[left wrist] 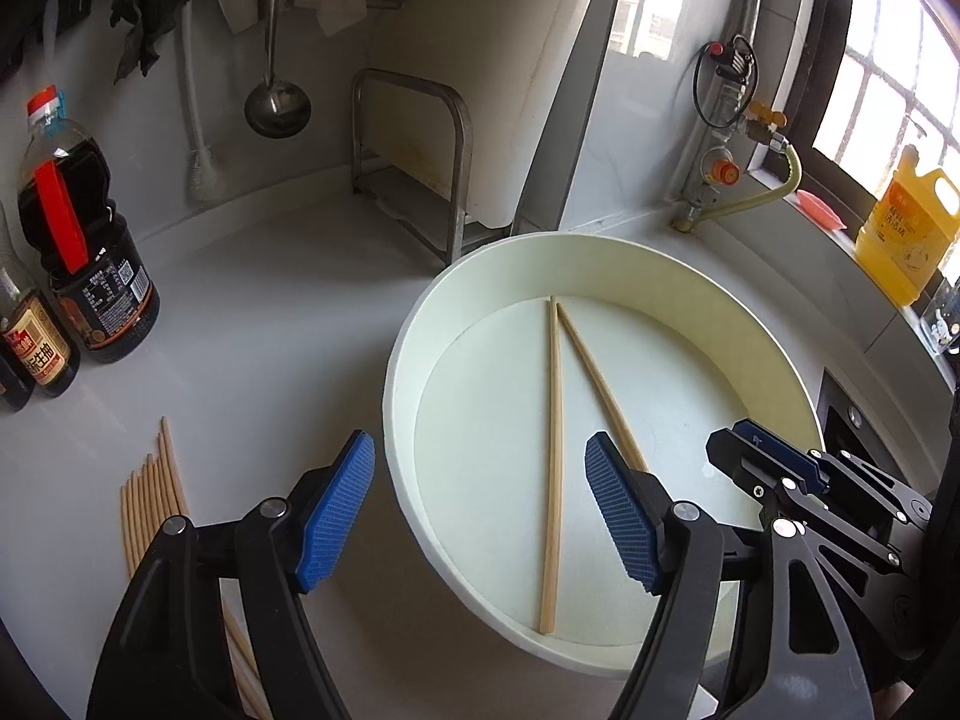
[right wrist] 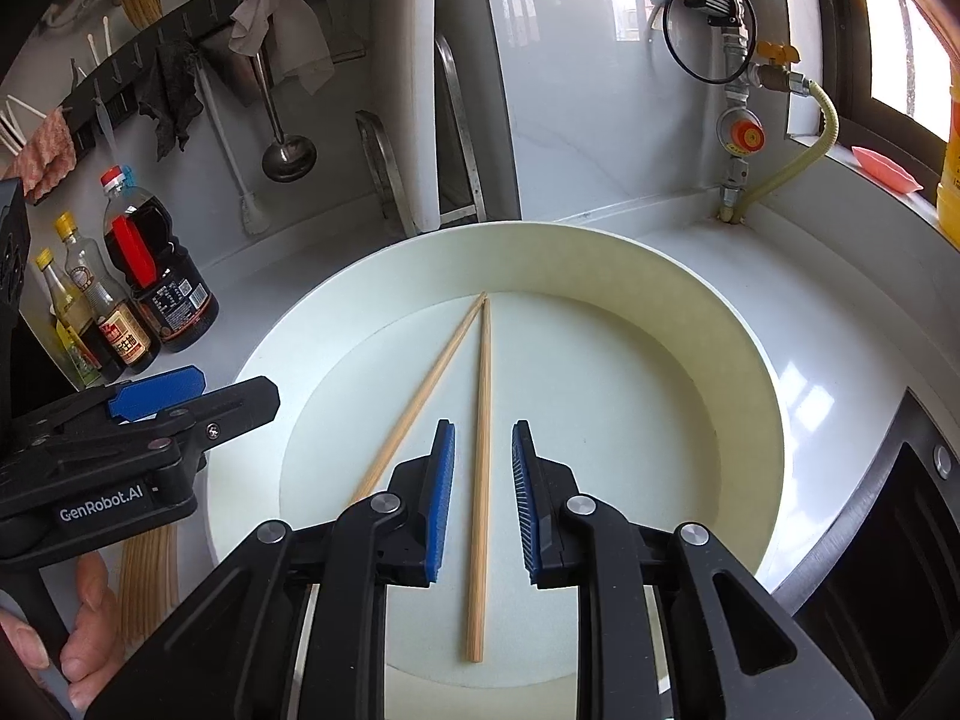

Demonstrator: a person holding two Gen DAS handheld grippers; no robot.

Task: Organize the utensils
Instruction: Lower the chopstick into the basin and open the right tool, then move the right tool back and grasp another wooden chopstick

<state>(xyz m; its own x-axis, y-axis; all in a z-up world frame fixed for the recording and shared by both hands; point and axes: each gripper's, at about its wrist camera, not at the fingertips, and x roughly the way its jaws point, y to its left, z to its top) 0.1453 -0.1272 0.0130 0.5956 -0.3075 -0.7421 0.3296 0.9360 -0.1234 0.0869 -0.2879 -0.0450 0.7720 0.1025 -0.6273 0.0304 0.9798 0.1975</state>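
Observation:
Two wooden chopsticks [left wrist: 555, 420] [left wrist: 600, 384] lie in a V inside a round white tray [left wrist: 396, 360], their far tips almost touching. My left gripper [left wrist: 480, 450] hangs open above the tray's left rim, one blue pad outside the rim and one over the tray, gripping nothing. My right gripper [right wrist: 482, 429] hovers over the tray [right wrist: 750, 360] with a narrow gap between its pads. The straighter chopstick [right wrist: 480, 510] runs between them untouched, the other chopstick [right wrist: 420, 396] slanting to its left. A bundle of several chopsticks [left wrist: 150, 498] lies on the counter left of the tray.
Soy sauce bottles [left wrist: 84, 252] stand at the counter's left. A ladle [left wrist: 276, 102] hangs on the wall beside a metal rack [left wrist: 414, 180]. A gas valve and hose [left wrist: 720, 162] and a yellow jug [left wrist: 906, 228] sit by the window. A stove edge [right wrist: 900, 510] lies right of the tray.

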